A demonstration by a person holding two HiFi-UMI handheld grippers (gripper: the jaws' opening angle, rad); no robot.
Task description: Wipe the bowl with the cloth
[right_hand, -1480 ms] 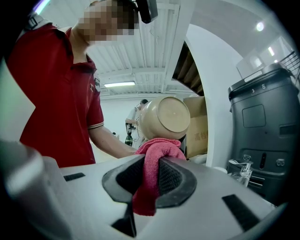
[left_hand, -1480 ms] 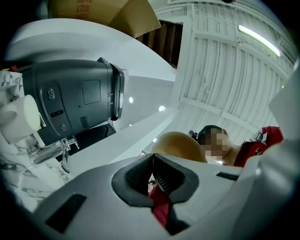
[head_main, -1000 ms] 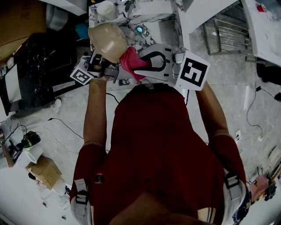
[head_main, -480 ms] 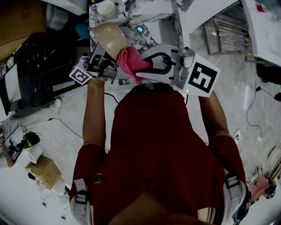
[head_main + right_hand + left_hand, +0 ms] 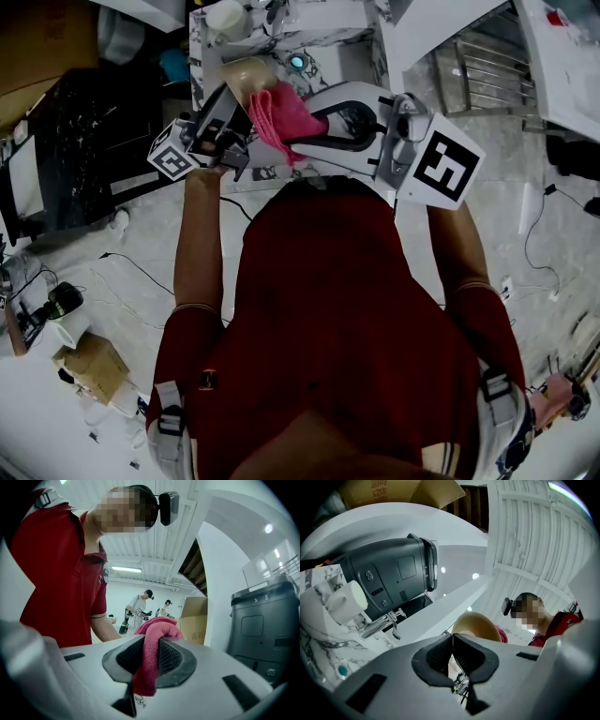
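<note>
The pink-red cloth (image 5: 150, 653) looks like nubby terry, the tan round bowl (image 5: 476, 625) smooth and matt, the white veined countertop (image 5: 328, 644) glossy marble.

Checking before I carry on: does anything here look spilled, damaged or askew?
Nothing stands out. The left tongs pinch the tilted bowl by its rim, the right tongs clamp the bunched red cloth, and nothing looks spilled or broken.
</note>
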